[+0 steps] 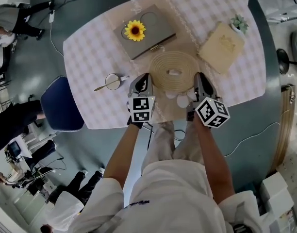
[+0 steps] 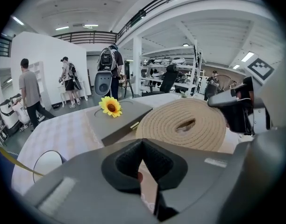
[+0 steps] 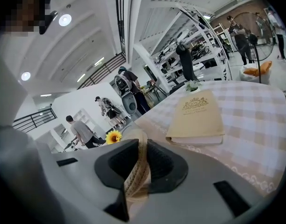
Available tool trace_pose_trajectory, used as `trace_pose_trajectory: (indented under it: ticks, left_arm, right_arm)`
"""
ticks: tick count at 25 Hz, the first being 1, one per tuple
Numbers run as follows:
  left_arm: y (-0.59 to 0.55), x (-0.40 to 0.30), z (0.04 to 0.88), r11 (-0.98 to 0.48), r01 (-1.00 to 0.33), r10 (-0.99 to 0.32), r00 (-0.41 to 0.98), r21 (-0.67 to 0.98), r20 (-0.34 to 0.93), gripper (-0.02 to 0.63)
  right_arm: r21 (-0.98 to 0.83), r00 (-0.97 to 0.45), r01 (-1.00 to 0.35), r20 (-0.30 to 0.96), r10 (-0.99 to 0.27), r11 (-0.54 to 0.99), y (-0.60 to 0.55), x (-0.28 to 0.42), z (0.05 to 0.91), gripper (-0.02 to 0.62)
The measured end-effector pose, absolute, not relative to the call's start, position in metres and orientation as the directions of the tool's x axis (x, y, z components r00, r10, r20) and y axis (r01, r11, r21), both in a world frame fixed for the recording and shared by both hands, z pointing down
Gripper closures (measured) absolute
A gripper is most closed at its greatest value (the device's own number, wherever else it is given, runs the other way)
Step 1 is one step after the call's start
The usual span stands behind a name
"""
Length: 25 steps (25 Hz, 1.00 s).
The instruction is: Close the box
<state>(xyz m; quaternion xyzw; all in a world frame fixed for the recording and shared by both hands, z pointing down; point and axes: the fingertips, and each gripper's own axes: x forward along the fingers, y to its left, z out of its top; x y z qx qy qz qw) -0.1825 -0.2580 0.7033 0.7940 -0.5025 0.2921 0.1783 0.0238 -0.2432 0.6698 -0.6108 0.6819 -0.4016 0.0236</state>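
Your right gripper (image 3: 141, 148) pinches the braided rim of the round woven box lid (image 1: 160, 69). Your left gripper (image 2: 143, 144) hangs just beside the lid's left side, jaws pressed together on nothing. The lid lies at the middle of the table's (image 1: 90, 57) near edge, and the part it closes is hidden beneath it.

With one thin pinch on one side, the lid may pivot or slide out of the pads and settle crooked. Your left gripper can't steady it while its jaws are together. Small white pieces (image 1: 173, 95), too small to identify, sit right at the lid's near side; a dragged rim could trap them or push them off the edge. A wide swing could hit the grey case (image 1: 156, 25) toward the far edge or the beige book (image 1: 221, 46) toward the far right corner.
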Motion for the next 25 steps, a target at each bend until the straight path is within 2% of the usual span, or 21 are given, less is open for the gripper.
trace_pose_trajectory:
  ticks: [25]
  left_arm:
    - [-0.259, -0.184, 0.704, -0.452, -0.891, -0.681, 0.32, -0.035, 0.658, 0.606]
  right_arm:
    - [-0.508, -0.241, -0.858, 0.532, -0.811, -0.078, -0.244, 0.023, 0.708, 0.532]
